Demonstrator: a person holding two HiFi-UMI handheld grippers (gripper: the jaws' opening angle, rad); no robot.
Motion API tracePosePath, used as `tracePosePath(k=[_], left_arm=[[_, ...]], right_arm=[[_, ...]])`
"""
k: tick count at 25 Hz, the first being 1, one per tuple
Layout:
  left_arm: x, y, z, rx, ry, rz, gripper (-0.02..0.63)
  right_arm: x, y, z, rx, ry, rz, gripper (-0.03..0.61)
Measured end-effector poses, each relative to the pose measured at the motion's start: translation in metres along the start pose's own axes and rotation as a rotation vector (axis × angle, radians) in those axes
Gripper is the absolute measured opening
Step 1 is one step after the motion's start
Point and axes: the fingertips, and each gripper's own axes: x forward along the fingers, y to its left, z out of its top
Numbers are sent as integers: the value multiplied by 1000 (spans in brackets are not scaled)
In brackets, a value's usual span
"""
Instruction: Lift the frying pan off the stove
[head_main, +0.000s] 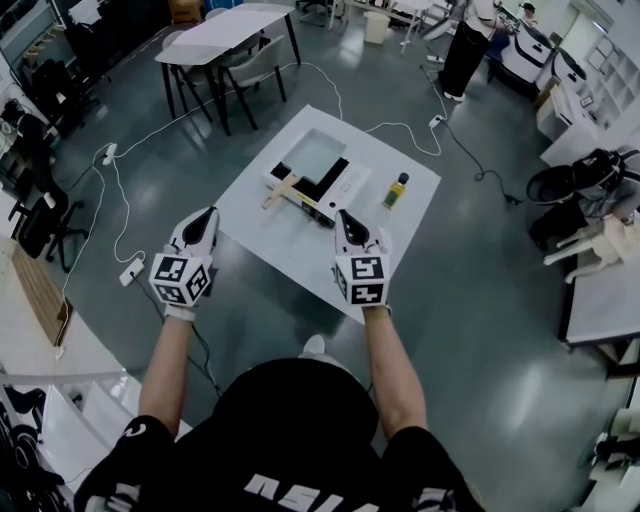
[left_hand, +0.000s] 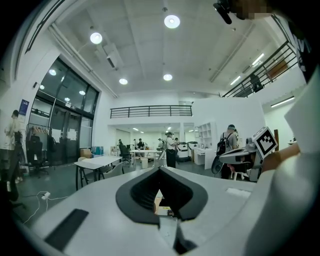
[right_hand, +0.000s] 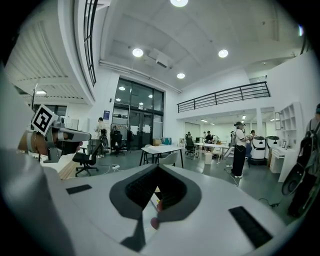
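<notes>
Grey workshop floor fills the head view, where a low white table (head_main: 290, 245) carries a stove (head_main: 335, 192). The frying pan (head_main: 314, 156), square with a wooden handle, sits on the stove, and a yellow bottle (head_main: 397, 190) stands just beside the stove to its right. A person holds the left gripper (head_main: 209, 218) and the right gripper (head_main: 345, 220) above the table's near edge, well apart from the pan and from each other. White cables (head_main: 115, 200) trail across the floor, and a desk (head_main: 235, 30) with chairs stands behind.

From the left gripper view, the left gripper (left_hand: 161, 175) points level across the hall, its dark pads pressed together with nothing between them. A standing person (left_hand: 171, 150) shows far off.

From the right gripper view, the right gripper (right_hand: 157, 173) is likewise closed tip to tip and empty. Glass doors (right_hand: 135, 127) and a balcony railing (right_hand: 225, 97) lie beyond.
</notes>
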Motion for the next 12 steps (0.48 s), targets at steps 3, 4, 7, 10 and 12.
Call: tracePosePath(k=[3, 4, 7, 10, 12], left_arm=[[15, 1, -1, 1, 3, 2, -3], [20, 1, -3, -2, 4, 5, -3], [30, 3, -8, -16, 6, 14, -3], [38, 4, -15, -29, 16, 22, -3], [42, 3, -21, -34, 30, 23, -3]], right_arm=[[10, -9, 0, 4, -1, 8, -9], [14, -11, -3, 7, 4, 15, -9], [25, -18, -9, 10, 15, 29, -9], [36, -24, -16, 4, 24, 37, -9], [39, -25, -18, 1, 32, 50, -9]])
